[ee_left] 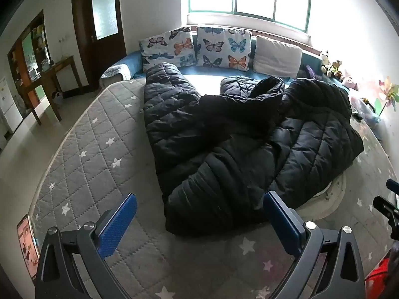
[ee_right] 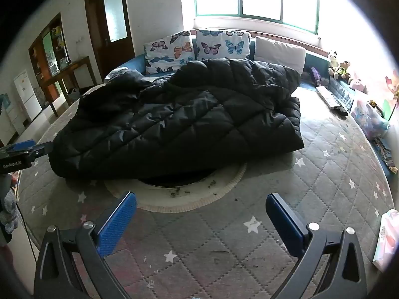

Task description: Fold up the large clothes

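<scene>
- The left gripper point(ee_left: 199, 221) hung at the bottom of its view with both blue pads spread as wide as they go, holding nothing; the near hem of the black puffer coat point(ee_left: 224, 134) sat between and just beyond them, untouched.
- The right gripper point(ee_right: 200, 220) stood equally wide and empty, over bare quilted mattress cover point(ee_right: 286, 261), near the coat's lower edge.
- The coat lay rumpled across the middle of both frames, partly over a pale round mat point(ee_right: 184, 196), one sleeve reaching toward the butterfly pillows point(ee_left: 197, 47) at top centre.
- Judged: bulky but light, soft, slick-shelled and springy. Thick padding would slip from a shallow pinch, so a deep bite on hem corners or seams looked best.
</scene>
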`<state>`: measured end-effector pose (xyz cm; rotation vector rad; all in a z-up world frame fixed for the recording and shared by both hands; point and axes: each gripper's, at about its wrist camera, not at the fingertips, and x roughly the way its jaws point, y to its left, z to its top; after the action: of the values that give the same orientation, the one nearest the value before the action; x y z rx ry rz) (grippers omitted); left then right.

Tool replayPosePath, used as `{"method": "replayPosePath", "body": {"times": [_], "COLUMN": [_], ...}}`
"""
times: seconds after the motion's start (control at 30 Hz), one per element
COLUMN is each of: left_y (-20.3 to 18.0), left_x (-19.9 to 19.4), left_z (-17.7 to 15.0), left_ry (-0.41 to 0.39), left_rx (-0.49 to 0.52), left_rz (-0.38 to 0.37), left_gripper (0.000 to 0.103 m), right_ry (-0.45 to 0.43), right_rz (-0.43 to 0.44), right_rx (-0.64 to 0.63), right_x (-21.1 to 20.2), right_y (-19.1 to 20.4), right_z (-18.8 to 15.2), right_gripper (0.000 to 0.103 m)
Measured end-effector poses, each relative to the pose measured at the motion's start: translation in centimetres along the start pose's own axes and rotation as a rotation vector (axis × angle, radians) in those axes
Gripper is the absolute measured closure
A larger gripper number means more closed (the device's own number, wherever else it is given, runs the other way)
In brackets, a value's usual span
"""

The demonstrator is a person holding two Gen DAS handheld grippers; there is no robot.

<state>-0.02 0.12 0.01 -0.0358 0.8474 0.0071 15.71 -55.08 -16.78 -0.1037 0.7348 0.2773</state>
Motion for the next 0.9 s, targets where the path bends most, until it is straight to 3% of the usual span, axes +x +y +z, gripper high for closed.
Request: {"method": "replayPosePath", "body": {"times": [0.3,0.4,0.9], "left_y": [1.0,-0.6,-1.7], "left_x": [0.3,-0.4,-0.9], "left_z": [0.5,-0.3,-0.5], "left_ry": [0.019,0.003,0.012], "left_rx": [0.009,0.032,0.070], "left_rz": [-0.012,-0.003,-0.048], "left_gripper": [0.000,0.000,0.000], "right_ry": [0.007,0.006,0.006], "right_rz": [0.001,-0.003,-0.002], "right_rx": [-0.002,-0.007,-0.002], "right_x": [0.0,-0.1,0.2], "right_y": [0.4,0.4,-0.3], "right_z": [0.1,0.0,-0.2], "right_gripper": [0.000,0.000,0.000]}}
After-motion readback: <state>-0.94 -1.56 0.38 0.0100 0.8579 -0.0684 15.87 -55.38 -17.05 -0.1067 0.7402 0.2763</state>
